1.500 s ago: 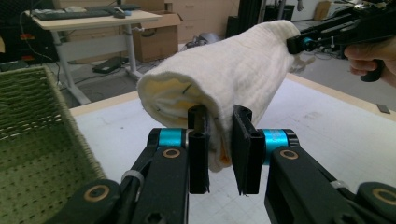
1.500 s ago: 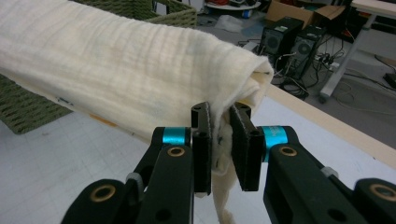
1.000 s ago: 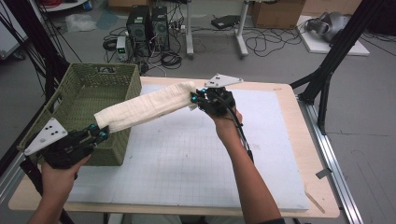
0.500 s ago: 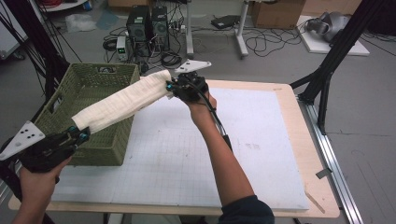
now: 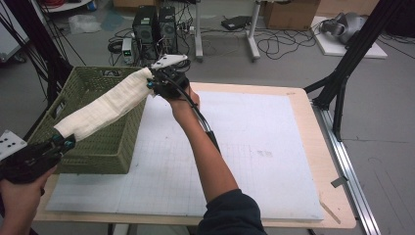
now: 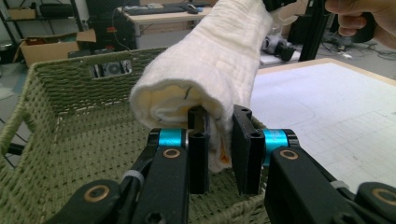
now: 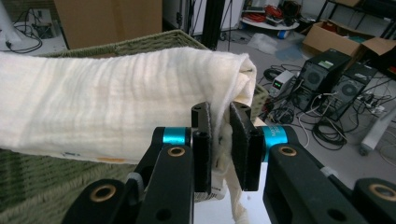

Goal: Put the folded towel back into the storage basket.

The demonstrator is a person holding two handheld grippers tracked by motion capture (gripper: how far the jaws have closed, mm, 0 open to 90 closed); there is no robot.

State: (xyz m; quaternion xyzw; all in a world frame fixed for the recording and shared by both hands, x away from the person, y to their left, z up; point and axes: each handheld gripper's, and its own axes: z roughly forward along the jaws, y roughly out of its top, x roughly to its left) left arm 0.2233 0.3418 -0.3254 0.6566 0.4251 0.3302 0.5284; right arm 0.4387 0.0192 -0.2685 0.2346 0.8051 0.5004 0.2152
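Rolled cream cotton towel [image 5: 105, 108] hangs in the air above the green woven basket [image 5: 110, 149], stretched between both grippers. It looks light and soft, so it sags in the middle and needs a hold at each end. The left gripper [image 6: 218, 154] pinches the folded layers at the near end, its jaws closed on cloth; the right gripper [image 7: 219, 144] pinches the far end the same way. The basket stands at the left edge of the white gridded mat [image 5: 254, 147]
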